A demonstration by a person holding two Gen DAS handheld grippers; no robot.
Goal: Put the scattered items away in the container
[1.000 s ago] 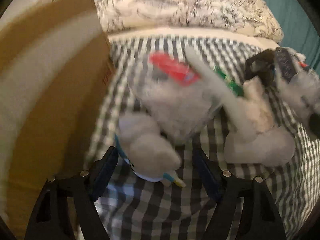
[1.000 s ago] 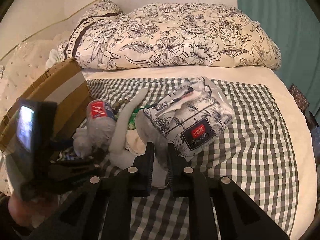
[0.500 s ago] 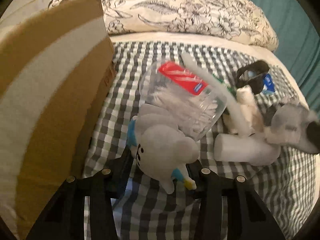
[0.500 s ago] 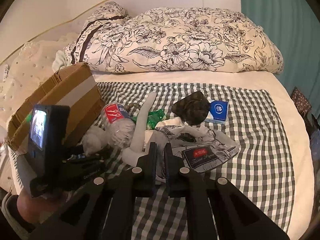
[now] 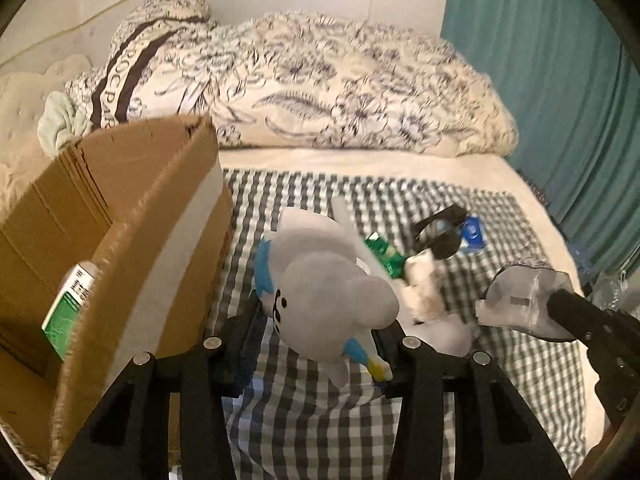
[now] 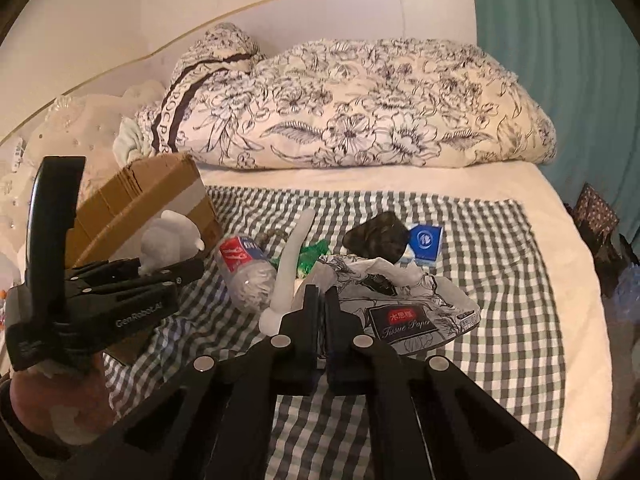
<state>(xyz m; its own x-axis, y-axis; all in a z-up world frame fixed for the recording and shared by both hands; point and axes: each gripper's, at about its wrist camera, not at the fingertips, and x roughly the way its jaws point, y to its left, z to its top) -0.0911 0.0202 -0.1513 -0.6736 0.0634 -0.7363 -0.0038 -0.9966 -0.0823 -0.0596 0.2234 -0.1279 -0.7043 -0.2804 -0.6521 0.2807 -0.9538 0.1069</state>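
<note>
Cardboard box [image 5: 132, 216] far left, open. Left gripper [image 5: 320, 340] clamped on grey plush toy [image 5: 324, 292], held off the checked blanket [image 5: 320, 420] just right of the box wall. Right gripper [image 6: 322, 304] pinching tissue pack [image 6: 404, 312]; bottle [image 6: 248, 268], blue packet [image 6: 426, 240] loose on blanket.

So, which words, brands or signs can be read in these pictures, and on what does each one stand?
"GenRobot.AI": left gripper body.
"Tissue Paper": tissue pack; red label above it too small.
"ROCPAR", partly hidden: pillow stripe.
Too blurred: bottle label, blue packet logo, green bottle in cardboard box.
</note>
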